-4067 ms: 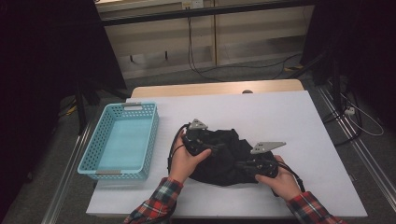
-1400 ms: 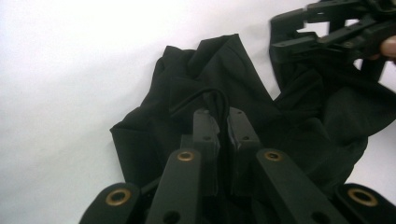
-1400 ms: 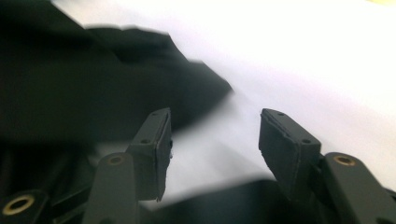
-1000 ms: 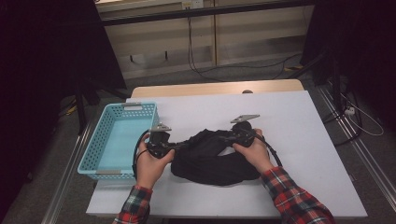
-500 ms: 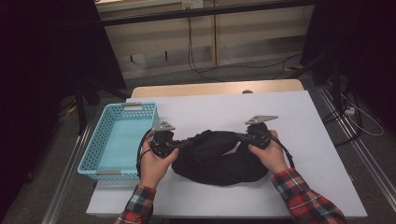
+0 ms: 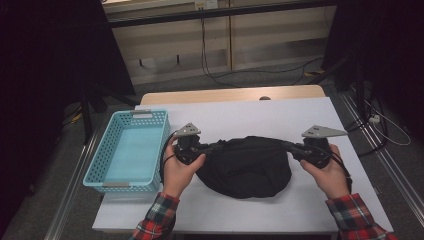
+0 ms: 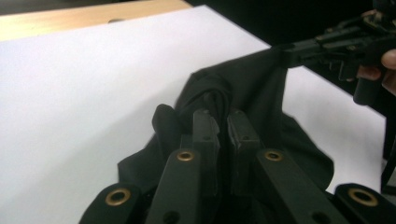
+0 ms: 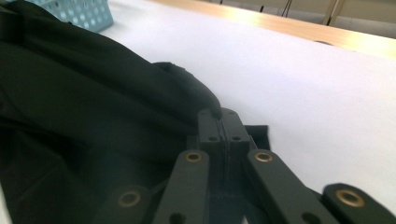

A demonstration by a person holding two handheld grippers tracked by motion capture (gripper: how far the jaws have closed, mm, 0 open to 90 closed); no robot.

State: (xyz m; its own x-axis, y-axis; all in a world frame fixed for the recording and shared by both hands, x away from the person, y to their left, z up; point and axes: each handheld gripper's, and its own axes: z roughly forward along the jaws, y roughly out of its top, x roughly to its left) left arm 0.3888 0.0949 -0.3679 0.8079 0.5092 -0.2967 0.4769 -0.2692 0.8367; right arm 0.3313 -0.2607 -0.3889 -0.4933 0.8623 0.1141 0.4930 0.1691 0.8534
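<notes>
Two grippers are on the one black cloth (image 6: 245, 167), and I have it stretched between them across the middle of the white worktop (image 6: 250, 117). My left gripper (image 6: 202, 148) pinches the cloth's left end: in the left gripper view its fingers (image 7: 205, 135) stand narrow with a bunched fold of the dark fabric squeezed between them. My right gripper (image 6: 296, 148) holds the right end, and its jaws have just been closing. In the right gripper view the fingers (image 8: 209, 125) meet almost flush, with an edge of the cloth caught at their tips; how much fabric sits in there I cannot quite tell, since it is black on black.

The top edge of the cloth runs taut between the two grippers and looks lifted a little, while the bulk of it sags below in a rounded heap that rests on the worktop. A light blue basket (image 6: 107, 172) stands at the left edge of the worktop, just beside my left hand (image 6: 179, 172) and apart from the cloth. My right hand (image 6: 327, 172) is well over to the right side, its checked sleeve (image 6: 357, 217) coming in from the bottom.
</notes>
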